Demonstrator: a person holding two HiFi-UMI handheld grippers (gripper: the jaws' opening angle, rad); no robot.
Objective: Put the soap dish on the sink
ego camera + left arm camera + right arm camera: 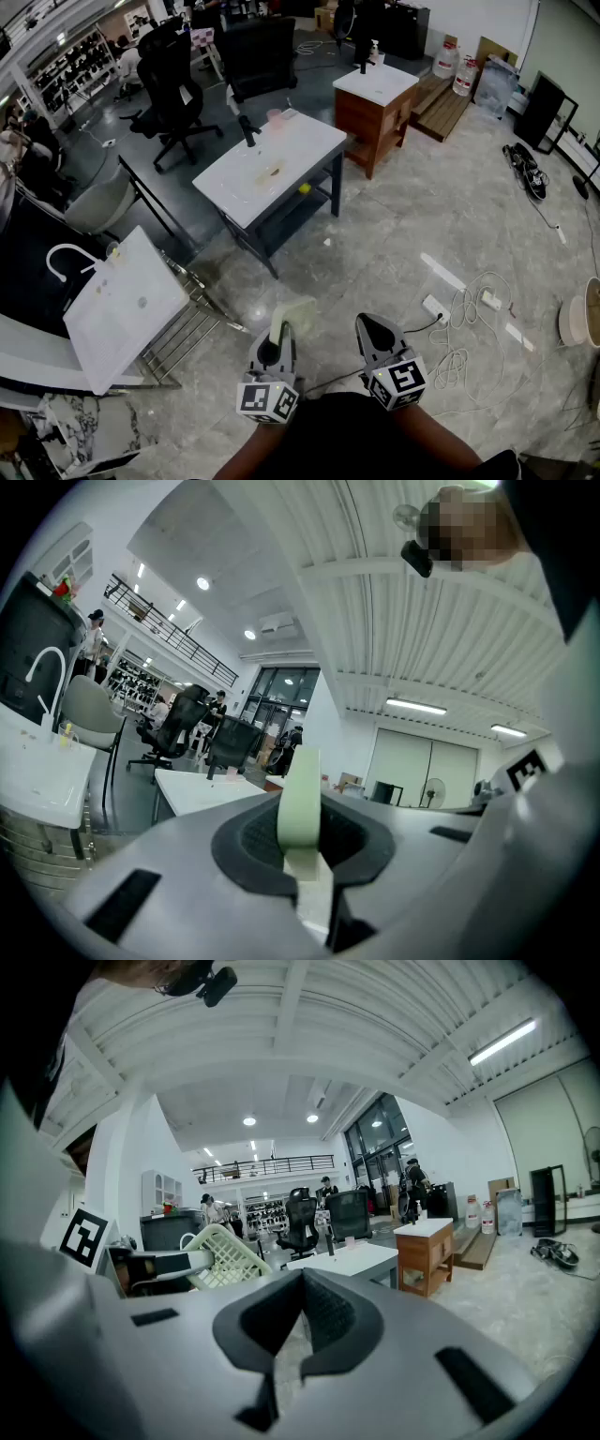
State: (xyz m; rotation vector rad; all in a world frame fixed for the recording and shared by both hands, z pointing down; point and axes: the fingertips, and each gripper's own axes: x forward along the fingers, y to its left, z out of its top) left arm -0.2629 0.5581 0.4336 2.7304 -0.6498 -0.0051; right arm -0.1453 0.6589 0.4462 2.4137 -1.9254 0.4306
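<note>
While we stand on the grey floor [394, 225], our left gripper [279, 336] has its jaws drawn narrow on the pale green soap dish [292, 314]. The pads pinch its near rim, so the dish stands on edge and juts out past the fingertips. Our right gripper [368, 326] hangs just beside it, jaws pressed together on nothing. The white sink [309, 141] with its black tap [247, 128] sits well apart, ahead across the floor.
</note>
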